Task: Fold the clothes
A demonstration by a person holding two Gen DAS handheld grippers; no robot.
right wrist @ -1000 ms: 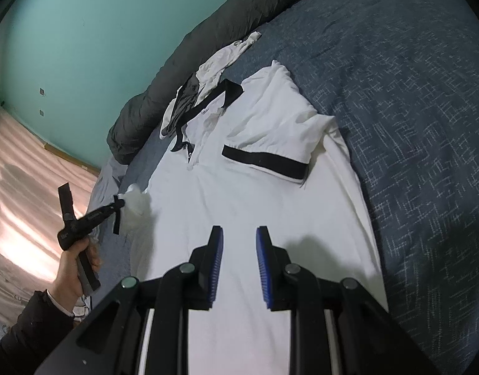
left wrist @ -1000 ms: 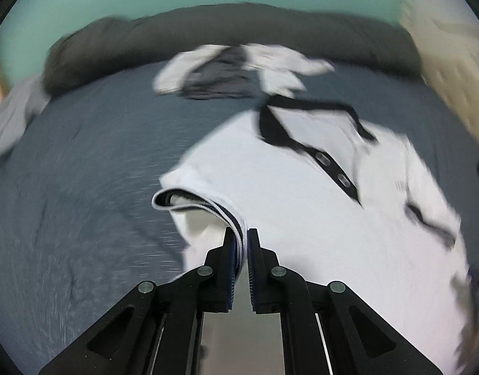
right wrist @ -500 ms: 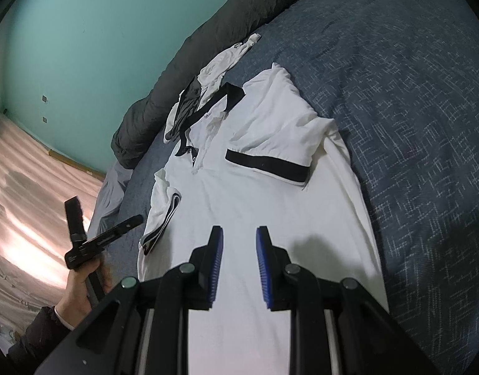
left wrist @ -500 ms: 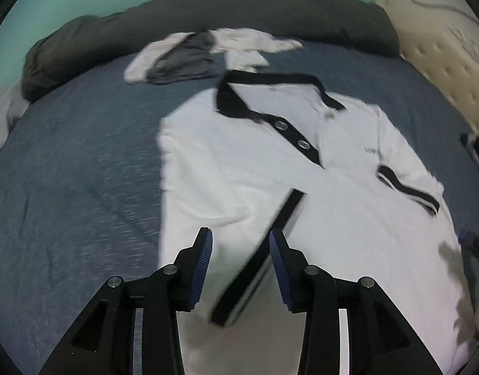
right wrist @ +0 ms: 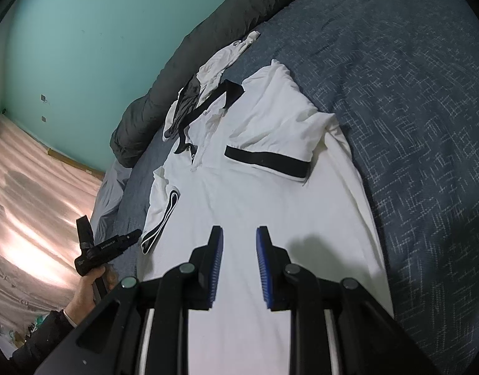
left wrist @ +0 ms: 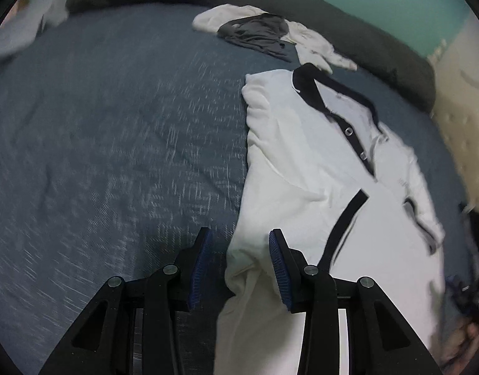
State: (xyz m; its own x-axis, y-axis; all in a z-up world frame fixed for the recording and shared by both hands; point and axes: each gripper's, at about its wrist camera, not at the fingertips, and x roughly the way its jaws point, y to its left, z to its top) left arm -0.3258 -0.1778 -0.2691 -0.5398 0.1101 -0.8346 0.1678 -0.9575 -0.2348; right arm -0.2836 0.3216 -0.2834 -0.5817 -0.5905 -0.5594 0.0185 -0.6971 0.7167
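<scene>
**Sleeve released, both grippers parted**

The left gripper [left wrist: 239,259], clamped on the sleeve [left wrist: 345,228] a second ago, is now held open over the white polo shirt [right wrist: 255,193], spread on the bed [right wrist: 411,93]. The right gripper [right wrist: 238,265] is kept open, empty, above the shirt's body.

Bare bed [left wrist: 108,143] fills the frame's left, free for me; clothes [left wrist: 258,31] and duvet [left wrist: 348,22] block upper right.

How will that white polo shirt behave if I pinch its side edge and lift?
The white polo shirt likely hangs limp: its folded sleeves already crease and rumple. It looks thin, so probably light. The blue bedspread looks textured, so dragging may bunch it.
</scene>
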